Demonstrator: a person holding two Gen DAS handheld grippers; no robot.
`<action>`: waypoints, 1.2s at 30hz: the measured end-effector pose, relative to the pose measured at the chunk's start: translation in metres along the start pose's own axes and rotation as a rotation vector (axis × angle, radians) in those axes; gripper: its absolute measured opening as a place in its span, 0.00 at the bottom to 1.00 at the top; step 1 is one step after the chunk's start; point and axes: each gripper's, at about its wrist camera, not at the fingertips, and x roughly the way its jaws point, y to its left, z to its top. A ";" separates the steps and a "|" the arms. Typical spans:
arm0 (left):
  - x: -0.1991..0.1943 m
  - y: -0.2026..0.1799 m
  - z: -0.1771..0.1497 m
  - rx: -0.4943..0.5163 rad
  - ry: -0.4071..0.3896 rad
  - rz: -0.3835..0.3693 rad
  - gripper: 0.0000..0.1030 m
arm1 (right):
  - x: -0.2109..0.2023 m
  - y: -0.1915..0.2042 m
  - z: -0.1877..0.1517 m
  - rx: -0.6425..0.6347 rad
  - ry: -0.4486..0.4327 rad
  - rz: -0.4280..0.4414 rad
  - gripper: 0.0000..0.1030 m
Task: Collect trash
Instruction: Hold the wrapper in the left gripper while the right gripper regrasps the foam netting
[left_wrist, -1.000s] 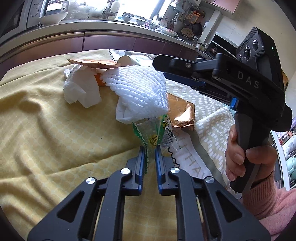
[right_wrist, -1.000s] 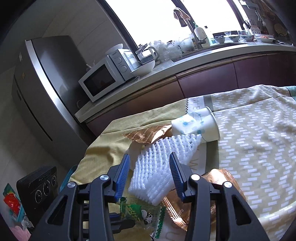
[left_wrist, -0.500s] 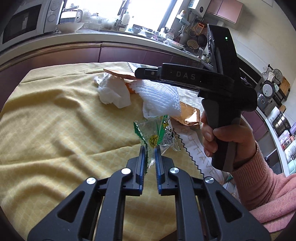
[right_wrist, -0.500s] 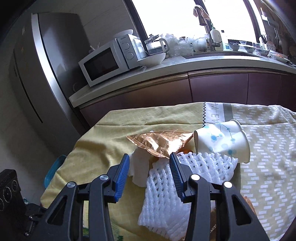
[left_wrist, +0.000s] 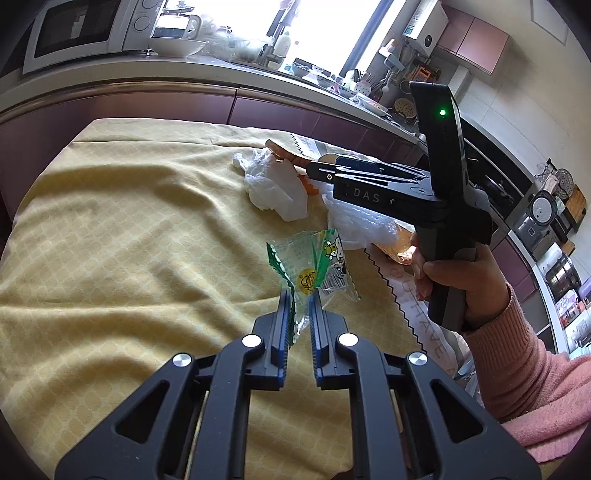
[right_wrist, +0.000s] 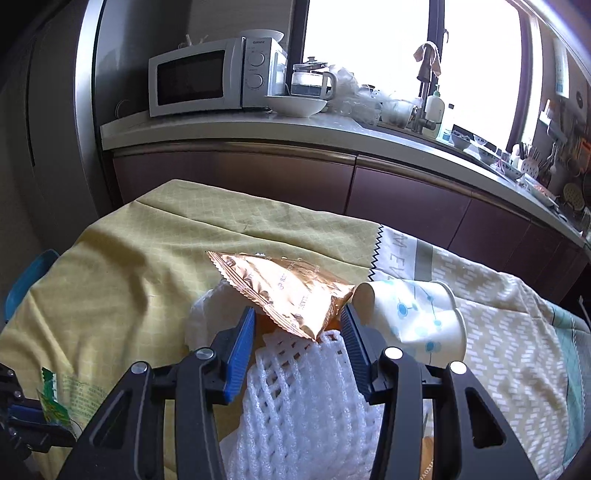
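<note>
Readable text first: "DAS" is printed on the side of the right gripper (left_wrist: 314, 170), "Galanz" sits on the microwave (right_wrist: 216, 79) up at 11 o'clock, and the tablecloth (left_wrist: 110, 240) has big letters, partly cut off. The left gripper (left_wrist: 299, 295) is pinched tight on a clear green snack wrapper (left_wrist: 310, 266) with a cartoon cow, held above the cloth. The right one is roughly half open over the white foam net (right_wrist: 306, 398); can't tell if it's actually gripping. A copper foil bag (right_wrist: 284, 291) and paper cup (right_wrist: 413, 317) lie just beyond at 12 to 1 o'clock.
</note>
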 end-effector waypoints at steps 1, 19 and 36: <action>0.001 0.000 0.000 -0.003 0.001 0.001 0.10 | 0.001 0.002 0.000 -0.015 -0.001 -0.010 0.38; -0.040 0.020 -0.002 -0.045 -0.081 0.074 0.10 | -0.052 -0.002 0.011 0.042 -0.174 0.071 0.01; -0.095 0.064 -0.026 -0.152 -0.157 0.125 0.10 | -0.054 0.003 -0.005 0.221 -0.082 0.290 0.07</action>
